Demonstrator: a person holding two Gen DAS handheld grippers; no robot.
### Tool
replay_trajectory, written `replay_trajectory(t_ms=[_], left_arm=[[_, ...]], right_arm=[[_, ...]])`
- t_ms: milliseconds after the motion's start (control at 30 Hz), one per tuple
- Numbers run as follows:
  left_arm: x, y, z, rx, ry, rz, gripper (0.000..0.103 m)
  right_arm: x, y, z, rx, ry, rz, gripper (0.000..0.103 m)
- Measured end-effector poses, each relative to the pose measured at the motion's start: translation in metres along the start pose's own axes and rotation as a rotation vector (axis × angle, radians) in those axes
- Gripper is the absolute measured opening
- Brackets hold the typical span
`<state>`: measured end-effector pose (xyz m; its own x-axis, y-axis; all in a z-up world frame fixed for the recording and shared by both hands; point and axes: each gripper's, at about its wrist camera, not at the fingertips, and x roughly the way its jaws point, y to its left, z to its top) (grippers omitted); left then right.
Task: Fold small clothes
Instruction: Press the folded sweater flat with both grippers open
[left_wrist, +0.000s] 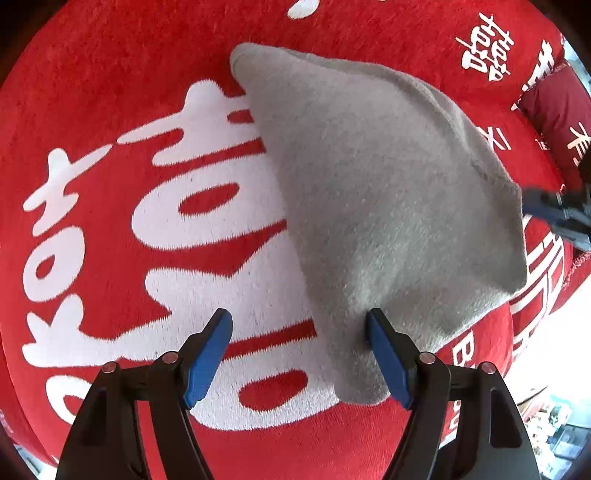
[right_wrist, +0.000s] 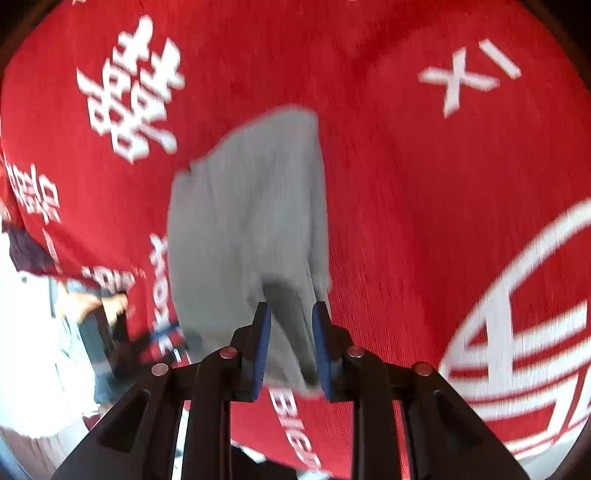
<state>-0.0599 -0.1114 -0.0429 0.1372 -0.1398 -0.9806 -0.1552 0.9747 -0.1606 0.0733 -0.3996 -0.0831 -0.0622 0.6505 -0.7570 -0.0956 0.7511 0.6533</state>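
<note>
A small grey garment (left_wrist: 369, 192) lies folded over on the red blanket (left_wrist: 110, 92) with white characters. My left gripper (left_wrist: 299, 325) is open, and its near edge of the cloth lies between and under the jaws, with the right finger (left_wrist: 388, 362) resting against the cloth. In the right wrist view the same grey garment (right_wrist: 247, 221) hangs blurred in front of me. My right gripper (right_wrist: 291, 314) is narrowly parted with a fold of the grey cloth between its blue pads. The right gripper also shows at the cloth's right edge in the left wrist view (left_wrist: 554, 214).
The red blanket (right_wrist: 443, 221) covers the whole work surface and drops off at its edge on the right of the left wrist view. A dark red cushion (left_wrist: 554, 107) lies at the far right. The person's arm and other gripper (right_wrist: 110, 325) show low at the left.
</note>
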Motion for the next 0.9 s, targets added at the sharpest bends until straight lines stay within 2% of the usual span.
replay_trajectory(t_ms=[67,100,200,300,333,400,467,533,600,700,800,900], left_arm=[[0.000,0.000,0.000,-0.004,-0.002,0.004,0.076],[-0.001,0.000,-0.001,-0.006,-0.002,0.005,0.076],[-0.003,0.001,-0.001,-0.017,0.011,0.007,0.076],[-0.018,-0.001,-0.001,-0.024,-0.001,0.023,0.076],[-0.023,-0.002,-0.001,-0.027,-0.016,0.022,0.076],[-0.034,-0.001,0.004,-0.048,-0.045,0.009,0.076],[-0.040,-0.002,0.012,-0.077,-0.078,0.000,0.076],[-0.040,-0.002,0.022,-0.104,-0.095,0.000,0.076],[-0.033,-0.005,0.035,-0.136,-0.099,0.025,0.076],[-0.020,-0.016,0.042,-0.170,-0.086,0.068,0.076],[-0.011,-0.022,0.047,-0.184,-0.071,0.064,0.076],[-0.001,-0.025,0.041,-0.183,-0.023,0.047,0.076]], right_arm=[[0.010,0.007,0.011,-0.007,-0.008,0.009,0.021],[0.015,0.011,0.015,-0.035,0.000,-0.019,0.019],[0.047,0.030,0.013,-0.158,0.063,-0.227,0.019],[0.048,0.011,0.012,-0.115,0.083,-0.324,0.019],[0.042,0.002,0.011,-0.075,0.078,-0.331,0.019],[0.029,-0.008,0.008,-0.016,0.055,-0.290,0.019],[0.018,-0.008,0.006,-0.001,0.027,-0.265,0.019],[0.007,-0.004,0.006,-0.017,-0.005,-0.232,0.019],[0.005,0.016,0.011,-0.062,-0.034,-0.194,0.019],[0.015,0.049,0.016,-0.165,-0.023,-0.165,0.019],[0.046,0.081,0.017,-0.278,0.031,-0.225,0.019],[0.072,0.074,0.010,-0.286,0.118,-0.295,0.019]])
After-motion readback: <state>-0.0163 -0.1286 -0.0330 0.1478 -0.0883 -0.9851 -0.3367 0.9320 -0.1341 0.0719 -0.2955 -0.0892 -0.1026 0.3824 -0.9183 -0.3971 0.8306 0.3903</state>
